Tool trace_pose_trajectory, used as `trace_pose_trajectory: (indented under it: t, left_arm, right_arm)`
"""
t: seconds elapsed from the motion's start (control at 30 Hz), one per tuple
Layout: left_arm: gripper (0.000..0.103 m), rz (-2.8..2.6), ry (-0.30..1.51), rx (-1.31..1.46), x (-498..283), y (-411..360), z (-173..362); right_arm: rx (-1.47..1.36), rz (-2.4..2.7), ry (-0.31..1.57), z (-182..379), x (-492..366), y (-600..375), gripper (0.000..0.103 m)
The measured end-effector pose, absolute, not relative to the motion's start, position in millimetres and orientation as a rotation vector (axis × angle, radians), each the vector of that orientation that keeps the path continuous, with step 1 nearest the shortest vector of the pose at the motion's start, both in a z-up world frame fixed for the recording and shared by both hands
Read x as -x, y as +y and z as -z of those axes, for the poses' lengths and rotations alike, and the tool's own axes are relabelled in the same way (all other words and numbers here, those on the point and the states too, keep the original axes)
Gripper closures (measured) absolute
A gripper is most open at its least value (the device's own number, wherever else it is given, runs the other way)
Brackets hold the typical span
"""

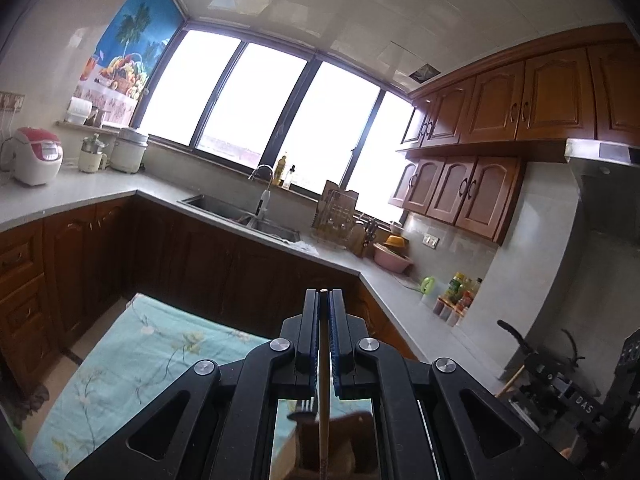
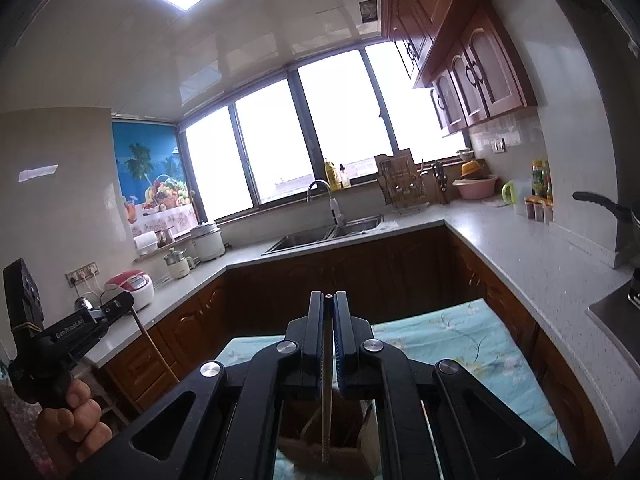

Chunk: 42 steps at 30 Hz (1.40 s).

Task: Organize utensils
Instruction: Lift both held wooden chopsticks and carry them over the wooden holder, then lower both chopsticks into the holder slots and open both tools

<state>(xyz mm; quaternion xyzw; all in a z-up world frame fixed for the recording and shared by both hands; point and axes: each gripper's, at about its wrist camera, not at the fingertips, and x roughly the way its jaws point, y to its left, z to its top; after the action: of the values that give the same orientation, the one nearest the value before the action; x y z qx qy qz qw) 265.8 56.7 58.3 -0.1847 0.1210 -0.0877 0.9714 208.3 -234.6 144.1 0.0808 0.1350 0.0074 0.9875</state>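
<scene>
1. The black left gripper [image 1: 324, 293], at lower centre of its own wrist view, has its blue-padded jaws pressed narrow on a pale wooden chopstick [image 1: 323, 396], whose round tip shows between the fingertips and whose shaft runs down the frame.

2. Below the jaws in that view, a metal fork [image 1: 304, 411] rises from a brown utensil holder [image 1: 344, 436] at the bottom edge; the holder's shape is mostly hidden by the gripper body.

3. The black right gripper [image 2: 329, 298], lower centre of the right wrist view, is likewise clamped narrow on a slim silver metal chopstick [image 2: 327, 408], which hangs down over a brown container at the bottom of the frame.

4. At lower left of the right wrist view, the left gripper is seen from the side, held in a bare hand [image 2: 74, 420], with the wooden chopstick slanting down beneath it.

5. A light blue floral cloth [image 1: 132, 356] covers the surface beneath both tools.

6. Behind, a grey L-shaped countertop [image 2: 520, 248], a steel double sink [image 2: 324, 234] and a wide bright window [image 1: 260, 108] fill the upper frame.
</scene>
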Motion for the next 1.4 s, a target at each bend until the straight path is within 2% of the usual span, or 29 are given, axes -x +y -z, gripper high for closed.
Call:
trace_pose_trajectory:
  t: [0.3,0.63,1.0,1.4]
  left_arm:
    - [0.100,0.154,0.240,0.363,-312,30,-26]
    - [0.100,0.132,0.311,0.353,-341,10,9]
    - [0.099,0.169,0.368,0.325,-336,20,10]
    - [0.098,0.185,0.438,0.318,-352,32,-11]
  right_arm:
    - [-0.174,-0.004,0.294,-121,-237,-245,0.099]
    - [-0.185,0.000,0.330,-84,-248,-249,0.099]
    - [-0.221,0.000,0.406,-43,-257,-253,0.098]
    - [-0.242,0.002,0.439,-42,-260,-260,0.098]
